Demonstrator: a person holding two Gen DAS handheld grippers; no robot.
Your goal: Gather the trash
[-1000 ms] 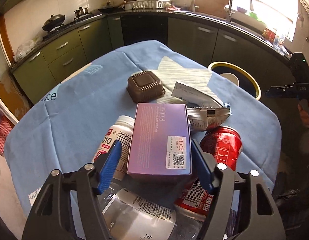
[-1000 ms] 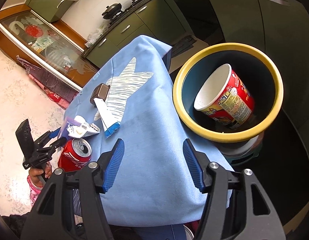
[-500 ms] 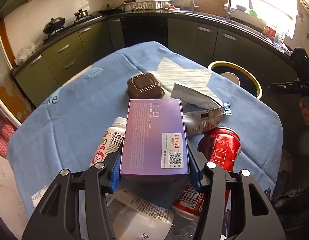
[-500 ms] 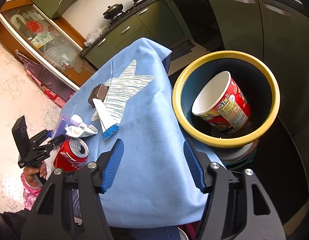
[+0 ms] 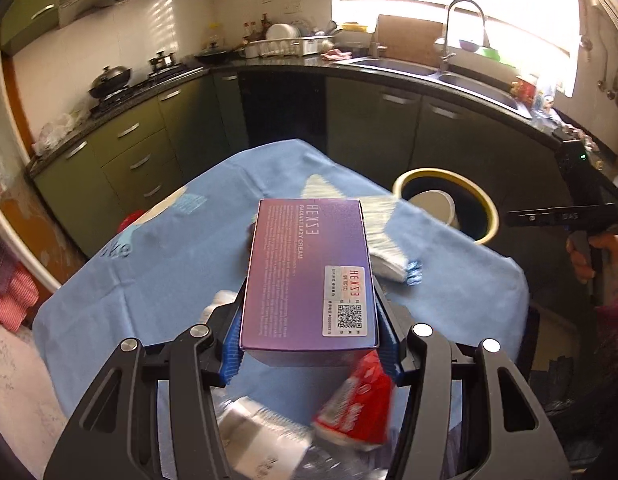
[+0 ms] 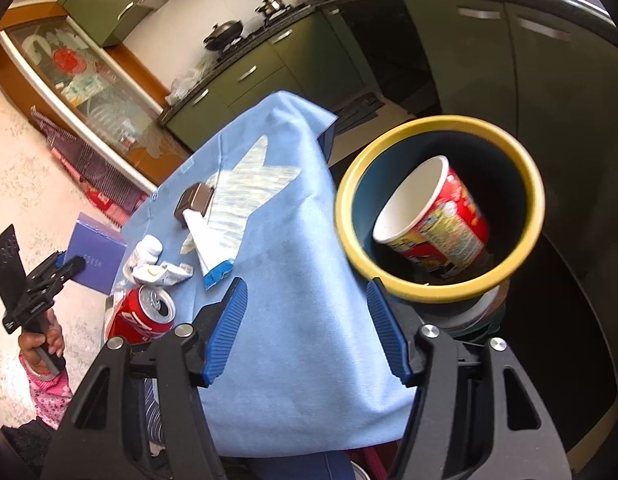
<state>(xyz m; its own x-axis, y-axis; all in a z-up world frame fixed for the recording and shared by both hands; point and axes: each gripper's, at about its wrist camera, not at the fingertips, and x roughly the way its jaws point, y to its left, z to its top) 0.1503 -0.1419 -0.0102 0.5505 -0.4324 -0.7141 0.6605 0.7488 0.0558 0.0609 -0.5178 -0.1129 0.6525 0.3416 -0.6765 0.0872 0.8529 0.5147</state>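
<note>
My left gripper (image 5: 311,320) is shut on a purple cream box (image 5: 309,272), its blue pads pressed against the two long sides. The box hangs above the blue-clothed table (image 5: 169,260). In the right wrist view the same box (image 6: 95,254) is held out past the table's left edge. My right gripper (image 6: 307,286) stands open and empty over the table's near corner, beside the yellow-rimmed bin (image 6: 437,124). A red noodle cup (image 6: 441,216) lies inside the bin. A red can (image 6: 145,316), a white bottle (image 6: 147,248), a crumpled wrapper (image 6: 161,274), a white-and-blue packet (image 6: 211,252) and a brown lidded tub (image 6: 195,204) lie on the cloth.
Green kitchen cabinets (image 5: 129,148) with a dark counter run behind the table, with a stove on the left and a sink (image 5: 461,76) on the right. The bin stands just off the table's right side. A hand (image 6: 41,340) grips the left gripper's handle.
The left gripper's jaws closed on the purple box, then lifted it off the table, so the other trash dropped low in that view. The right gripper stayed about where it was.
</note>
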